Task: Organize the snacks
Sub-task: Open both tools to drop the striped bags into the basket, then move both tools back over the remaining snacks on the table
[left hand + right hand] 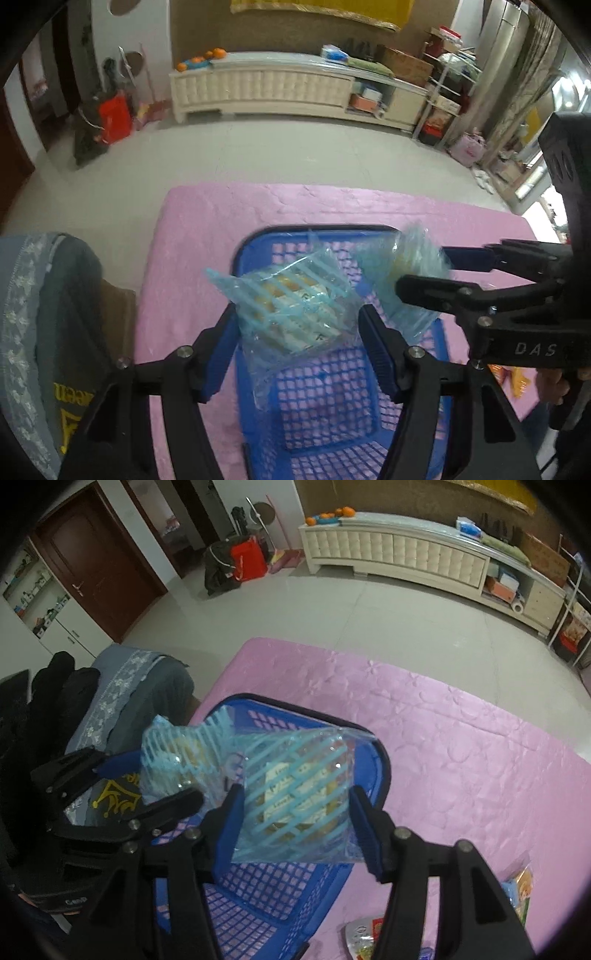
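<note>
A blue plastic basket (325,398) stands on a pink tablecloth (207,229); it also shows in the right wrist view (258,886). My left gripper (295,328) is shut on a clear snack packet with light-blue stripes (291,306) and holds it above the basket. My right gripper (295,819) is shut on a second striped packet (299,794), also above the basket. In the left wrist view the right gripper (424,269) comes in from the right with its packet (402,266). In the right wrist view the left gripper (147,775) and its packet (173,760) are at the left.
More snack packets lie on the cloth at the near right (517,886) and by the bottom edge (362,938). A chair draped with grey clothing (48,314) stands left of the table. A white cabinet (277,88) lines the far wall across the tiled floor.
</note>
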`<state>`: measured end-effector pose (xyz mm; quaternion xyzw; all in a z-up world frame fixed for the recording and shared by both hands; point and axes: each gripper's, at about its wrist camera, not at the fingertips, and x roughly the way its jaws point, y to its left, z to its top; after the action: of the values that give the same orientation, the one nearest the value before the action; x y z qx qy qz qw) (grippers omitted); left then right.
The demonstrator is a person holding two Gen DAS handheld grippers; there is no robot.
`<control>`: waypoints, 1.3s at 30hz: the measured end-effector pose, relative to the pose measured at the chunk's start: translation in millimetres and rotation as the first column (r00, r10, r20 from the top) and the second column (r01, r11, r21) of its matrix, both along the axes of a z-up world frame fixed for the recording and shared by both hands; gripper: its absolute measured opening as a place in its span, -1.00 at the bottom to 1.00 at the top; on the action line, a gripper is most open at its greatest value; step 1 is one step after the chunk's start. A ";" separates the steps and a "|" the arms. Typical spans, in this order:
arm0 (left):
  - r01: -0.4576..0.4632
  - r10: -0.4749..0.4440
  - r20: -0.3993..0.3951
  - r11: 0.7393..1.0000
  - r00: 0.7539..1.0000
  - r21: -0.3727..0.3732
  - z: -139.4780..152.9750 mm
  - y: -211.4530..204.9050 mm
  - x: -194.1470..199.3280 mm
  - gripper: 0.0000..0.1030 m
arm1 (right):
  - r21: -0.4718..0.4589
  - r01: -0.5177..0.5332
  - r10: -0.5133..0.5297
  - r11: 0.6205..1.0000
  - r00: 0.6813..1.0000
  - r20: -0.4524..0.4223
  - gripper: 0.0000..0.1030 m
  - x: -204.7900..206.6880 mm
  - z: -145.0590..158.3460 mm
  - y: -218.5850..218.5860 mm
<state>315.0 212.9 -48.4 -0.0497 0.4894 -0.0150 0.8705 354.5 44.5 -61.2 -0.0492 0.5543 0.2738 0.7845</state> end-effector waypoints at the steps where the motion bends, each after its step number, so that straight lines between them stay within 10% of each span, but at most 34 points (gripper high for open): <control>1: -0.004 0.004 0.004 1.000 1.000 0.019 0.5 -0.9 -1.0 0.34 | -0.006 0.002 -0.002 1.000 1.000 -0.003 0.44 1.6 -1.6 -0.7; 39: 0.115 -0.111 0.108 0.993 0.988 -0.035 85.4 -127.8 -101.9 0.39 | 0.050 0.169 -0.175 0.984 0.972 0.159 0.61 -116.4 86.3 -148.7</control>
<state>213.1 85.1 37.0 -0.0388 0.4442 -0.0770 0.8918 238.2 -104.1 25.1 -0.0092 0.4857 0.2098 0.8485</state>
